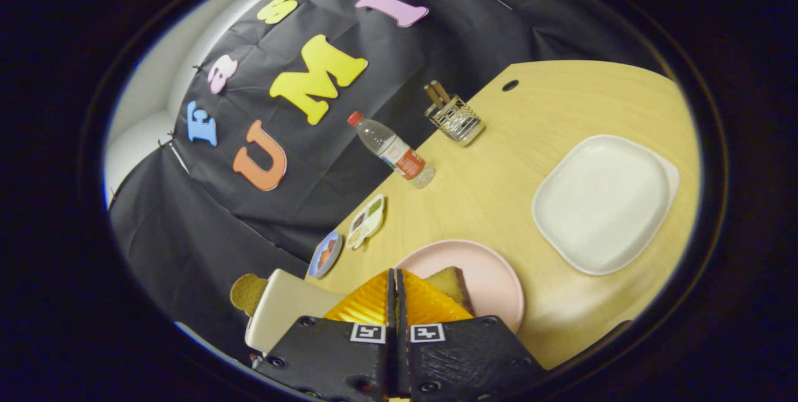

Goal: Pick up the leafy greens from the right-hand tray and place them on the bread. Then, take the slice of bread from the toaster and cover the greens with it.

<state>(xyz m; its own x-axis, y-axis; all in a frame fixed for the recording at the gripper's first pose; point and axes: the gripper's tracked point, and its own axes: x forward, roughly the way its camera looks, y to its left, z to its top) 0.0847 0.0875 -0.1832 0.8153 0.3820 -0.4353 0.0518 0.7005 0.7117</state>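
My gripper [396, 293] is shut, its two fingers pressed together with nothing visible between them. Just beyond the fingertips a slice of bread [454, 285] lies on a round pink plate [495, 277]; the fingers hide the slice's near part. Left of the fingers stands a white toaster [287, 311], with a brown slice of bread [247, 293] sticking out of its far end. Further off, to the right of the plate, sits a square white tray [601, 202] on the wooden table [492, 184].
Along the table's edge by the black cloth wall are a small blue dish [326, 254], a little compartment tray [366, 220], a water bottle with a red cap [393, 149] and a wire holder with utensils [455, 118]. A dark hole [510, 85] marks the tabletop farther back.
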